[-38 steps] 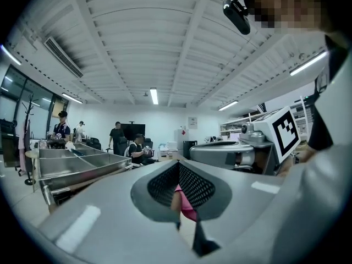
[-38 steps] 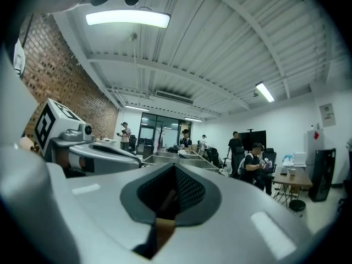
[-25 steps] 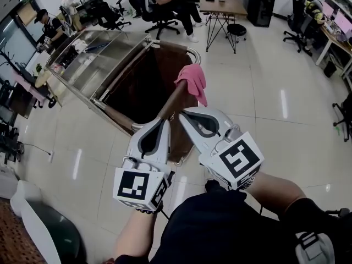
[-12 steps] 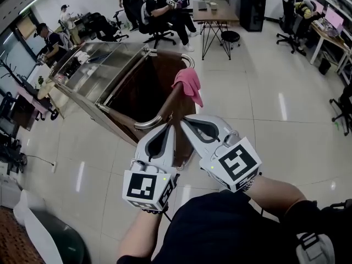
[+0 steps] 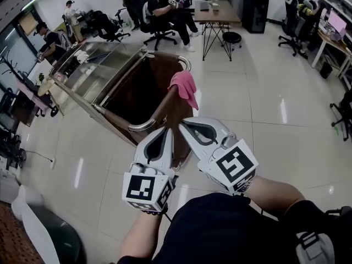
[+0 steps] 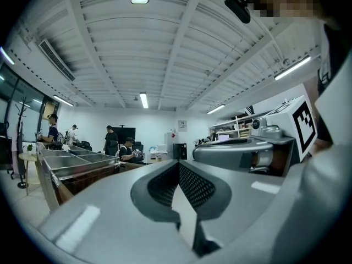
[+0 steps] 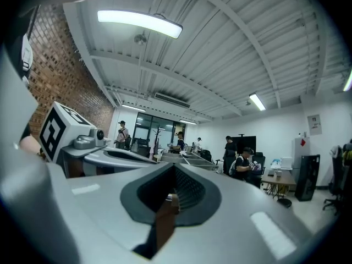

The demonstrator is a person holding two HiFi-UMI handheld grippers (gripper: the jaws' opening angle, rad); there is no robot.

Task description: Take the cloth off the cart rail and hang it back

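A pink cloth (image 5: 184,87) hangs draped over the brown side rail (image 5: 164,110) of a steel-topped cart (image 5: 104,65), in the middle of the head view. My left gripper (image 5: 166,130) and right gripper (image 5: 181,124) are held side by side just short of the rail's near end, below the cloth and apart from it. Both point roughly level towards the cart. The left gripper (image 6: 177,163) has its jaws shut with nothing between them, and so does the right gripper (image 7: 175,166). The cloth does not show in either gripper view.
The cart's open brown bag (image 5: 140,89) lies left of the rail. Glossy tiled floor (image 5: 247,98) spreads right of the cart. Beyond it stand a desk (image 5: 217,12), a stool (image 5: 233,37), office chairs and seated people (image 5: 159,4). More desks line the left wall.
Both grippers have drifted a little together, still side by side and shut. The pink cloth stays draped on the rail.
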